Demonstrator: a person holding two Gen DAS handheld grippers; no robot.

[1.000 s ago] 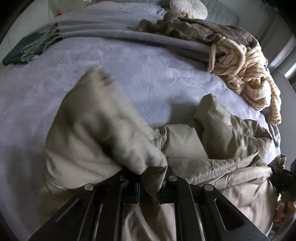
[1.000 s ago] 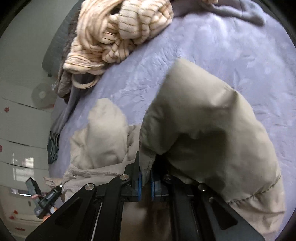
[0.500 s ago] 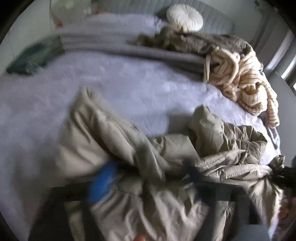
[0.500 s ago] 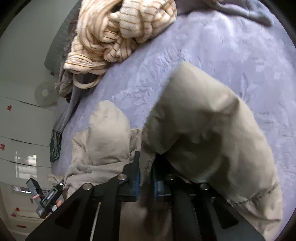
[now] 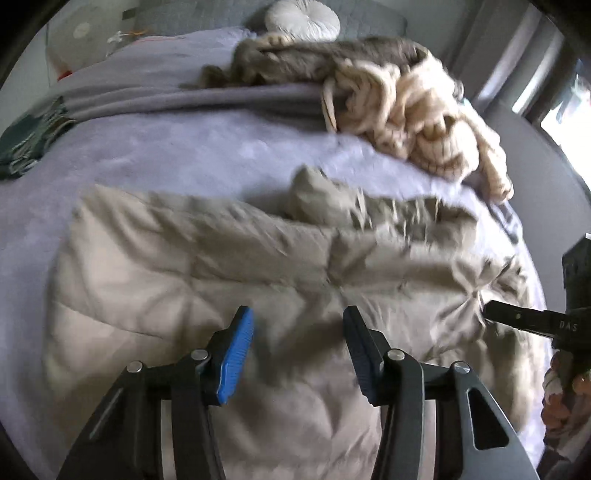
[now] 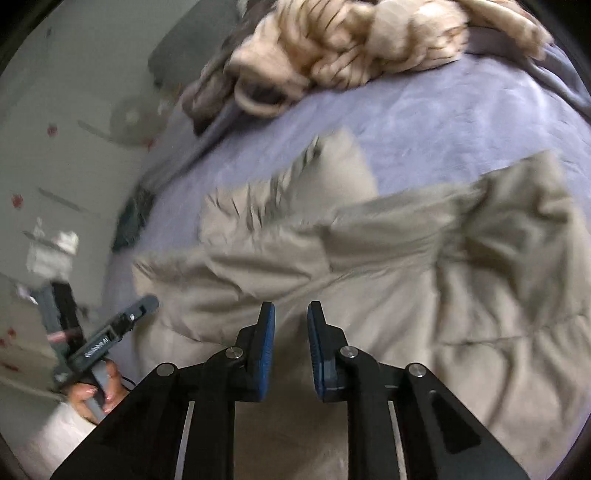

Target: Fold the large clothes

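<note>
A large beige quilted coat lies spread across the lavender bed; it also shows in the right wrist view. My left gripper is open and empty just above the coat's near edge. My right gripper is open with a narrower gap, empty, above the coat's near edge. Both views are blurred by motion. The right gripper's tip shows at the left view's right edge; the left gripper's body shows at the right view's left.
A cream striped garment and a grey-brown garment are piled at the bed's far right. A folded dark green item lies at the far left. A round white cushion sits by the headboard. Bare lavender bedspread lies beyond the coat.
Both grippers have let go of the coat and opened. The raised folds have dropped, and the coat now lies flatter and spread wide on the bed.
</note>
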